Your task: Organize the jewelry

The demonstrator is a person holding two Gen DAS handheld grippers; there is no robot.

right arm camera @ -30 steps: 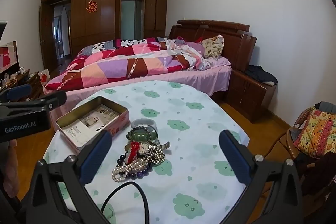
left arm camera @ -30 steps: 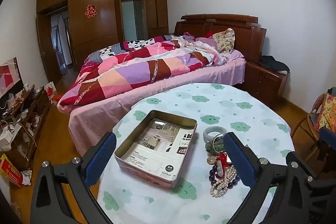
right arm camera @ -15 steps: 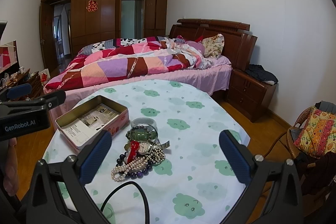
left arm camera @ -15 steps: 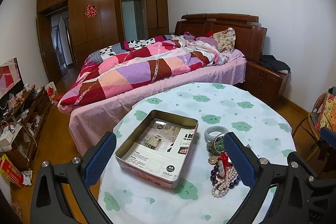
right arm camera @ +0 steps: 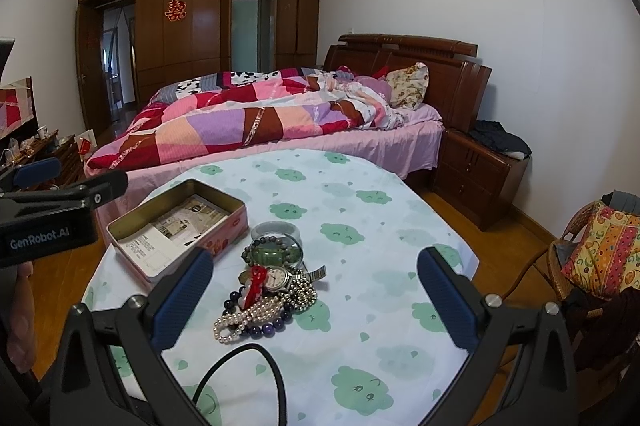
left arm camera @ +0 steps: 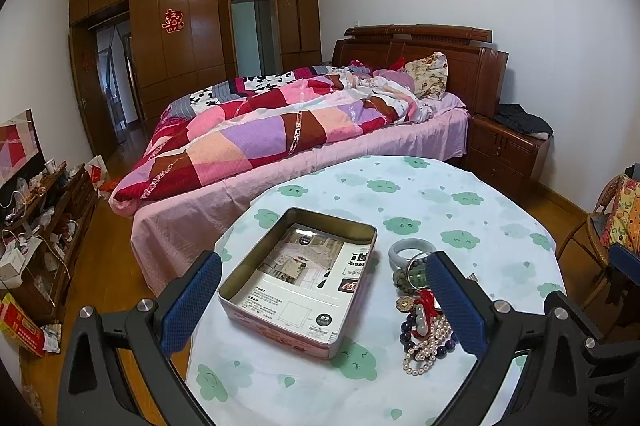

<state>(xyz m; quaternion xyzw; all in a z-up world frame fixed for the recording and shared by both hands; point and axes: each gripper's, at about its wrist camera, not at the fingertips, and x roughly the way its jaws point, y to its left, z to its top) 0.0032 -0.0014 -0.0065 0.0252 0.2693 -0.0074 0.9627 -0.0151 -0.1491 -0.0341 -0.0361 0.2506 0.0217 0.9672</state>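
Note:
A pile of jewelry [right arm camera: 270, 286] lies on the round table [right arm camera: 360, 238]: a pearl strand [right arm camera: 244, 314], dark beads, a wristwatch [right arm camera: 276, 276], a red charm, a green bead bracelet [right arm camera: 272, 254] and a pale bangle [right arm camera: 276, 228]. Left of the pile stands an open tin box [left arm camera: 300, 278] lined with printed paper. My left gripper [left arm camera: 320, 298] hovers open over the tin box, its right finger partly covering the jewelry pile [left arm camera: 424, 318]. My right gripper [right arm camera: 316, 290] is open above the pile, with nothing between its fingers. The left gripper's body [right arm camera: 48, 218] shows at the right wrist view's left edge.
A cloud-print cloth covers the table. Behind it is a bed [left arm camera: 280, 138] with a patchwork quilt, and a wooden nightstand [left arm camera: 504, 150] stands to the right. A wicker chair [right arm camera: 596, 258] with a colourful cushion is at the far right. A black cable [right arm camera: 240, 366] lies on the table's near edge.
Both views have shifted very slightly; the jewelry and tin box have not moved, and both grippers stay open.

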